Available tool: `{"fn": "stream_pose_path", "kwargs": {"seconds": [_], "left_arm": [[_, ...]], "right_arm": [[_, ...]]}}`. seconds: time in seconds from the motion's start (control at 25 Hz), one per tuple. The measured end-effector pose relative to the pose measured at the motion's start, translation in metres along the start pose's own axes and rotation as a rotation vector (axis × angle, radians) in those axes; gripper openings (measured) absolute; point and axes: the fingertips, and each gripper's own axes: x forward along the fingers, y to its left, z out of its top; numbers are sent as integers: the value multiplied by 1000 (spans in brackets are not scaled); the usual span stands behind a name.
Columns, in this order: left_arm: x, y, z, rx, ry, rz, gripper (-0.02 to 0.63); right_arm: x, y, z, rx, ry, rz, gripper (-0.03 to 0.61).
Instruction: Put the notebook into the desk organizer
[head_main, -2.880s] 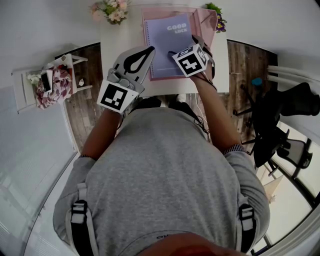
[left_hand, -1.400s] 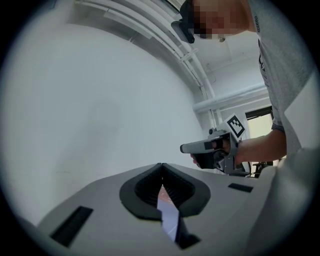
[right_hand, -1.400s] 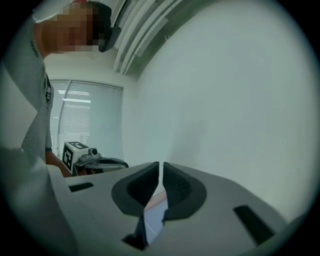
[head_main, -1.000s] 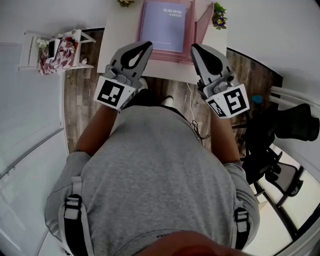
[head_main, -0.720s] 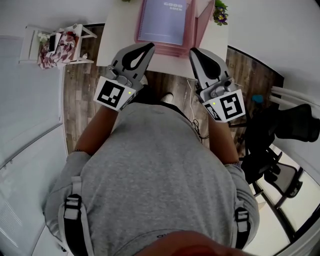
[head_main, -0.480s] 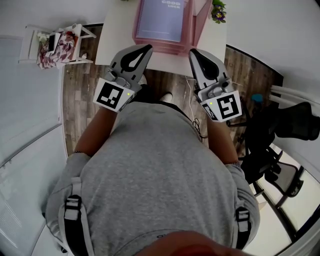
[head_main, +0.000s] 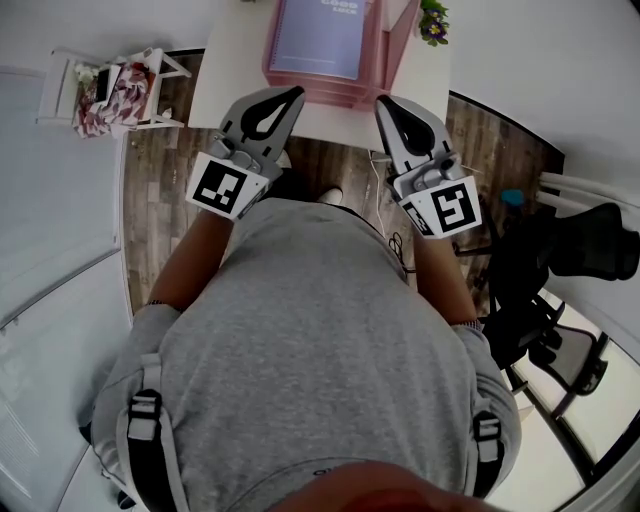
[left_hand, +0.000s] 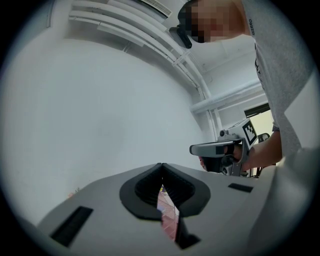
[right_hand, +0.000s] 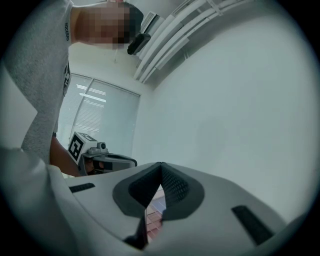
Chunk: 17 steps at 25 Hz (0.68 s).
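Observation:
The lilac notebook (head_main: 318, 35) lies flat inside the pink desk organizer (head_main: 385, 52) on the white desk (head_main: 225, 70), at the top of the head view. My left gripper (head_main: 296, 92) is shut and empty, its tip just short of the desk's near edge. My right gripper (head_main: 381, 102) is likewise shut with nothing in it, hanging beside the left one. In the left gripper view the jaws meet at the tip (left_hand: 161, 165) and point at a bare wall. The right gripper view shows its jaws closed too (right_hand: 161, 165).
A small white side stand (head_main: 110, 85) with a floral cloth sits left of the desk. A pot of purple flowers (head_main: 432, 20) stands at the desk's right corner. A black office chair (head_main: 570, 250) is at the right, over wooden floor (head_main: 160, 200).
The right gripper has left the notebook and pulled back beside the left one. Over the last second both grippers barely move, and the desk slides toward the top of the view.

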Motion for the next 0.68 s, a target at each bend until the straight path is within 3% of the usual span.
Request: {"fn": "stream_pose_path", "kwargs": {"seconds": [0.68], "left_arm": [[4, -7, -5, -1, 16, 4, 18]], "right_arm": [[-5, -1, -1, -8, -3, 25, 6]]}}
